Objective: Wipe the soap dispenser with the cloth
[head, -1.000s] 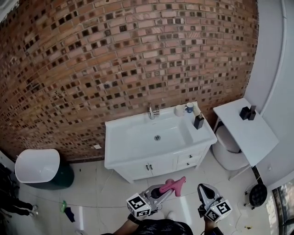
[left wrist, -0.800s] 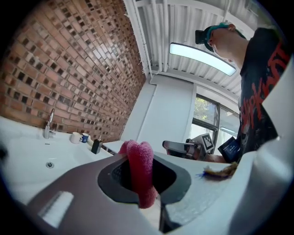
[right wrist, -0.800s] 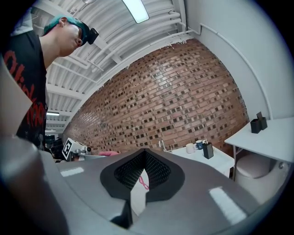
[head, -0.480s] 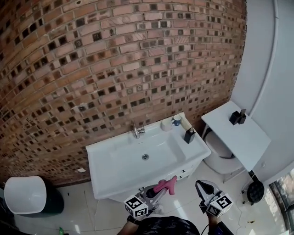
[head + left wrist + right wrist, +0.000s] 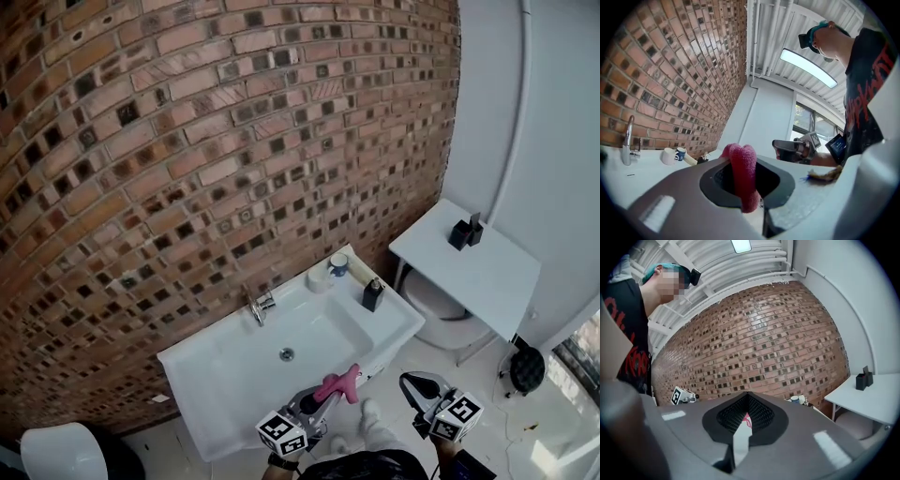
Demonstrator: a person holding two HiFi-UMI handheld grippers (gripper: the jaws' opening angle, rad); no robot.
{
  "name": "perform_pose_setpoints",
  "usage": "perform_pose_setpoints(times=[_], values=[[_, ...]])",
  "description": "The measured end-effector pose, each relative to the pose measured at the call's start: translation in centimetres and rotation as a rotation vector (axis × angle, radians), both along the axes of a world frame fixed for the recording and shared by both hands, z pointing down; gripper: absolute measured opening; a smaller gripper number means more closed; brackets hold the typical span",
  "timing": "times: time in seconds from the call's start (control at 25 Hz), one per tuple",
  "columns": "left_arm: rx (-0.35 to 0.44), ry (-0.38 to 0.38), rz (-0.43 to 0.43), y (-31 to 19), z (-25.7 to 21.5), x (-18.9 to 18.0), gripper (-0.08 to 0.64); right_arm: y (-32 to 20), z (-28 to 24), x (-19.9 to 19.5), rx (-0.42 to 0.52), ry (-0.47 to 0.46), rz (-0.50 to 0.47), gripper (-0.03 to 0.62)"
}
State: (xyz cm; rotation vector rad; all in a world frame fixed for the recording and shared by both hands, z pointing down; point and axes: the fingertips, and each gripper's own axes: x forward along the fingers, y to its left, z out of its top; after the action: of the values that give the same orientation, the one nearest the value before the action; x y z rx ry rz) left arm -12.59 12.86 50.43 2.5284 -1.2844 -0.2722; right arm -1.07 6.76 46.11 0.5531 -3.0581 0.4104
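Observation:
The black soap dispenser stands on the right rear corner of the white sink. My left gripper hovers over the sink's front edge, shut on a pink cloth. In the left gripper view the folded cloth hangs between the jaws of that gripper. My right gripper is to its right, in front of the sink, shut with nothing in it. In the right gripper view the right gripper shows its jaws together, with a sliver of the pink cloth seen past them.
A chrome tap sits at the sink's back, with a white cup and a blue-rimmed mug beside the dispenser. A white side table holding a black item stands to the right. A brick wall rises behind.
The sink has come closer and slid down-left in the head view. Both grippers have advanced towards it, the left one still holding the cloth.

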Motion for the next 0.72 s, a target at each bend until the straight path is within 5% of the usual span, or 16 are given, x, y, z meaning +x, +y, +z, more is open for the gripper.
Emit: perform_pose_setpoints(times=[0.4, 0.72], values=[[-0.034, -0.032, -0.097, -8.9, 0.4, -3.8, 0.046, -11.4, 3.4, -2.9, -0.051, 0.012, -0.009, 0.002], [0.036, -0.111, -0.144, -20.8, -3.2, -3.8, 0.046, -22.2, 2.1, -4.7, 0.074, 0.020, -0.083, 0.002]])
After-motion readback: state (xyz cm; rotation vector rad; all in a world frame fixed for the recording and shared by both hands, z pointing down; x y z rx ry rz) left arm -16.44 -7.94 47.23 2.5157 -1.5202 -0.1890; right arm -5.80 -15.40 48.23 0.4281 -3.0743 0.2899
